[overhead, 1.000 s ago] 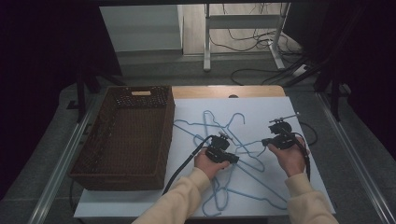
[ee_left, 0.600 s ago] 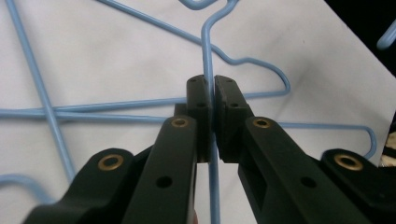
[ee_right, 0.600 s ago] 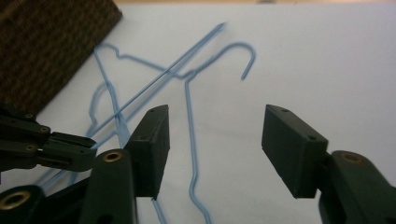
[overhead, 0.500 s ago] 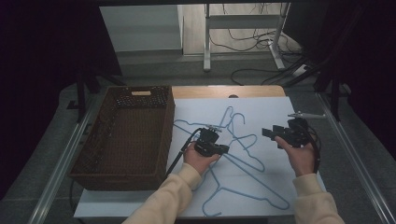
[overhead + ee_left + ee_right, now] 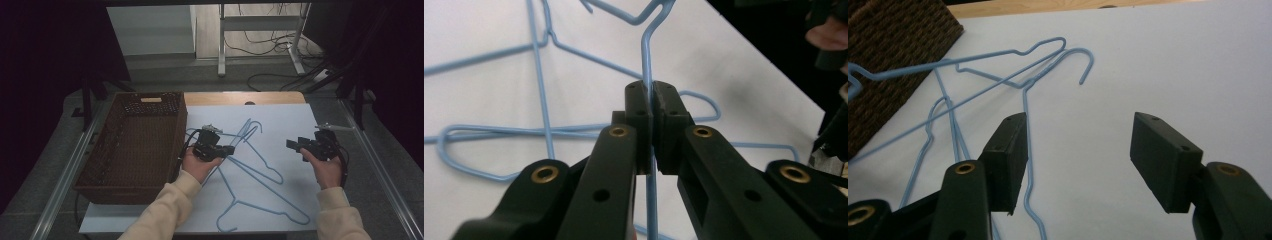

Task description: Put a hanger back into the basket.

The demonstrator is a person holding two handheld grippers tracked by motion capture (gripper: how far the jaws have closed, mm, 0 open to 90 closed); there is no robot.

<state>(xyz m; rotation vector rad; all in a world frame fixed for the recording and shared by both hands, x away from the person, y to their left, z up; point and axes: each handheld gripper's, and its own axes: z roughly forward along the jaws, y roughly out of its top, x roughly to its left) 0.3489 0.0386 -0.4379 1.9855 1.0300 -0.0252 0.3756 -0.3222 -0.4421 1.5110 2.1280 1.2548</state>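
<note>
Several blue wire hangers lie tangled on the white sheet (image 5: 300, 115). My left gripper (image 5: 231, 149) is shut on the wire of one blue hanger (image 5: 245, 131) and holds it tilted up off the sheet, close to the basket. In the left gripper view the jaws (image 5: 651, 100) clamp the thin wire (image 5: 644, 55) just below its hook. My right gripper (image 5: 292, 145) hovers at the right of the sheet, apart from the hangers. Its jaws (image 5: 1080, 140) have just opened and nothing is between them. A hanger wire (image 5: 1025, 107) lies on the sheet beyond its left jaw.
A dark brown wicker basket (image 5: 125, 195) stands at the left of the table, also seen in the right gripper view as the basket (image 5: 893, 40). Two more hangers (image 5: 260, 192) lie flat toward the front edge. Cables and a metal stand are on the floor behind the table.
My left gripper rose and moved left toward the basket, lifting one hanger. My right gripper let go of the hangers, opened and drew away to the right.
</note>
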